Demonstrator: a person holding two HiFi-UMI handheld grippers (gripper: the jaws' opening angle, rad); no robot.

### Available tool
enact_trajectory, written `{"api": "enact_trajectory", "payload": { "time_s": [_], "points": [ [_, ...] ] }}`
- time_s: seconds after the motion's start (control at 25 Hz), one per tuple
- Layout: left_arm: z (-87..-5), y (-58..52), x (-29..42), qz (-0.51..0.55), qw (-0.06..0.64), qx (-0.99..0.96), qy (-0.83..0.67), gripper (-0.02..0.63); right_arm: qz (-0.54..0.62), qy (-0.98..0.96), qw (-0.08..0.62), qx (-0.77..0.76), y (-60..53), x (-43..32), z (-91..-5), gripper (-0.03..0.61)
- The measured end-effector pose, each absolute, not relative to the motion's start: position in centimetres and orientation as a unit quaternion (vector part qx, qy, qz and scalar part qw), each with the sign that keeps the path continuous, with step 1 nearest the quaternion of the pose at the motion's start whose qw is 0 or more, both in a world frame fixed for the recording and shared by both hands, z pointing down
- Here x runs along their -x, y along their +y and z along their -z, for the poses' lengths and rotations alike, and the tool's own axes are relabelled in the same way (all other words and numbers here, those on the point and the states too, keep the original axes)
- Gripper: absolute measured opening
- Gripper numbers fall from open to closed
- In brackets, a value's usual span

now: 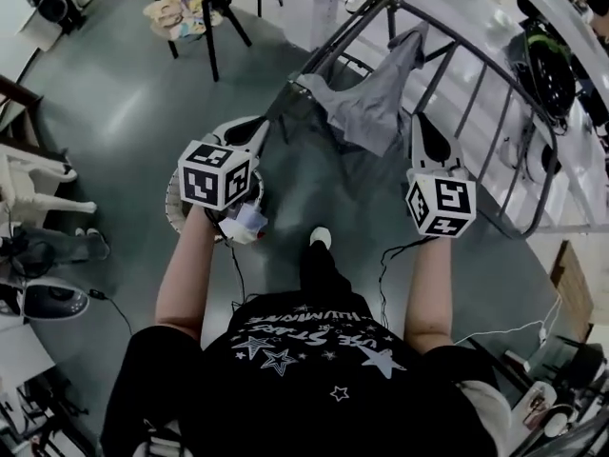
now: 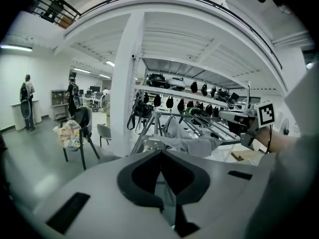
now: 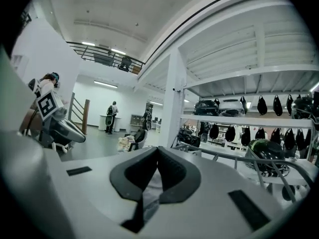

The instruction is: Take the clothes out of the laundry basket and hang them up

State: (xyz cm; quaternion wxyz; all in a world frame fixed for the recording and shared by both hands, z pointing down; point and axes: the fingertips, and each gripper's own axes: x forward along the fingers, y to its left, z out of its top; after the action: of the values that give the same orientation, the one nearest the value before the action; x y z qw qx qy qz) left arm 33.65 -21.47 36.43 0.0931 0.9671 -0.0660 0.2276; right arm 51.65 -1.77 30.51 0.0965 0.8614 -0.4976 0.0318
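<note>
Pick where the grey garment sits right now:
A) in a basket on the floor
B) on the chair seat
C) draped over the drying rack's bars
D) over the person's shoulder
C: in the head view the grey garment hangs across the bars of the drying rack, off the floor and away from the chair.

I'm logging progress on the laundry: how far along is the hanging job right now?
Done: one grey cloth garment lies draped over the bars of the metal drying rack. In hand: apparently nothing; the left gripper and right gripper are both shut beside it, no cloth clearly pinched. Left: the white round laundry basket under the left gripper is mostly hidden, so remaining clothes cannot be counted.
</note>
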Motion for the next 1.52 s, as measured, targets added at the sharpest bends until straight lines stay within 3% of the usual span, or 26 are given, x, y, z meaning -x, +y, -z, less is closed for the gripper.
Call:
{"api": "enact_trajectory", "payload": {
  "time_s": [0.68,1.12,1.52],
  "points": [
    [-36.0,-20.6,-1.7,-0.207,0.138,-0.955,-0.162,0.021,-0.059,-0.579,0.117,-0.805,-6.2,-24.7,-31.5,0.009],
    [-39.6,-18.3,11.0,-0.226,0.177,-0.937,-0.198,0.021,-0.116,-0.615,0.155,-0.764,-6.4,-12.1,-38.2,0.009],
    [-47.7,-16.1,17.0,-0.273,0.215,-0.914,-0.209,0.023,-0.229,-0.627,0.164,-0.727,-4.8,-6.3,-49.3,0.009]
  ]
}}
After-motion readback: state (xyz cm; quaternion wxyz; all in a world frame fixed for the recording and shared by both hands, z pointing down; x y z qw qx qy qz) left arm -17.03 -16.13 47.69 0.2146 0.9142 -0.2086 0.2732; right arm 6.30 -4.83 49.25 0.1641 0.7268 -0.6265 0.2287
